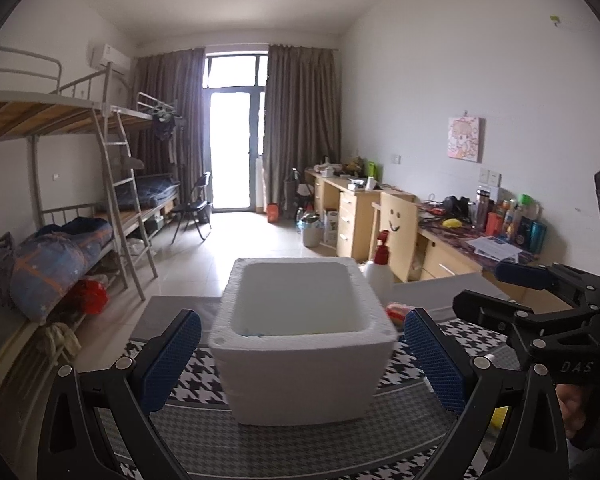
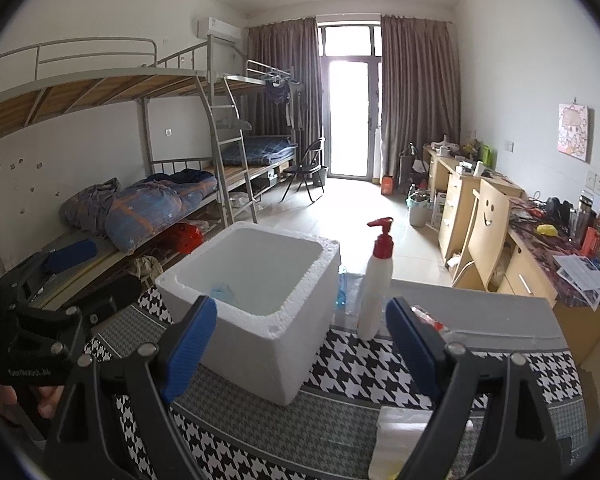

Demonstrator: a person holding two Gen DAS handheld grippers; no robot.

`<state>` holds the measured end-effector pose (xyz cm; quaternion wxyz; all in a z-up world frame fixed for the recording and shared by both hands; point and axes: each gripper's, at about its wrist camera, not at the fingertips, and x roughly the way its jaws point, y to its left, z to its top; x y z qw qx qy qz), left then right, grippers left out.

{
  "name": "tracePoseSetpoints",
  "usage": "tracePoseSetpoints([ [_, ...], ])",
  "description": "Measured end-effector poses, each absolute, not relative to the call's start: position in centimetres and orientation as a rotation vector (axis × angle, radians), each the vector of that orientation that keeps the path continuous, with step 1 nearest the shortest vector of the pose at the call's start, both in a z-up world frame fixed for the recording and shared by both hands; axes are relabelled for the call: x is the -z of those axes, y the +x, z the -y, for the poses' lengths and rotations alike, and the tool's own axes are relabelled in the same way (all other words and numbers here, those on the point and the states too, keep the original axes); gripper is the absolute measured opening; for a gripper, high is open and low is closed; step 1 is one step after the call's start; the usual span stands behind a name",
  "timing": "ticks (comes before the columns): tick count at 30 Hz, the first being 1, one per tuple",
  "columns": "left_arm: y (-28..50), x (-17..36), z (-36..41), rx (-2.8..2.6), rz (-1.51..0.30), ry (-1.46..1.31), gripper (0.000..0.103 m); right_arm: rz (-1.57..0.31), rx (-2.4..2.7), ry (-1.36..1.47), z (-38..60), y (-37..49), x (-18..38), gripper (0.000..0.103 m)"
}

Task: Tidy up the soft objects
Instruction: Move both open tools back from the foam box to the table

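Left wrist view: the left gripper [image 1: 302, 354] is pointing across a table covered with a black-and-white houndstooth cloth [image 1: 466, 338]. Its two blue ribbed pads are standing wide apart with nothing pressed between them. A white square foam box [image 1: 304, 376] with an open top is sitting on the cloth directly ahead, its near wall lying between the two fingers without touching either pad [image 1: 171, 360]. A white pump bottle with a red dispenser head [image 1: 380, 268] is standing upright behind the box's right rear corner. A small red and yellow soft object [image 1: 396, 311] is lying on the table just beside the box's right wall; its exact kind cannot be told. The right gripper [image 1: 512, 288] is appearing at the right edge, jaws spread.

Right wrist view: the right gripper [image 2: 302, 350] is facing the same foam box [image 2: 284, 364], jaws wide and holding nothing. A pale blue soft item [image 2: 222, 292] is lying inside the box against its near left wall. The pump bottle [image 2: 376, 292] is standing upright just right of the box. A clear packet with red marking [image 2: 430, 320] is lying beyond the right finger. A white flat soft piece [image 2: 404, 440] is lying on the cloth [image 2: 348, 364] below the right finger. The left gripper [image 2: 96, 276] is visible at the left edge, spread open, with a hand [image 2: 40, 398] beneath it.
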<state>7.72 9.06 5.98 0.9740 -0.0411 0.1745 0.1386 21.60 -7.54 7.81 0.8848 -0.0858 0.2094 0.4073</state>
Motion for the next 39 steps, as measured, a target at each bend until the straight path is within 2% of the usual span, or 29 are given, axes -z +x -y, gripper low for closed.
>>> tracePoseSetpoints([
  [39, 5.7, -3.7, -2.3, -0.131, -0.350, -0.056, 0.102, -0.396, -0.707, -0.140, 15.5, 18.4, -6.5, 0.089],
])
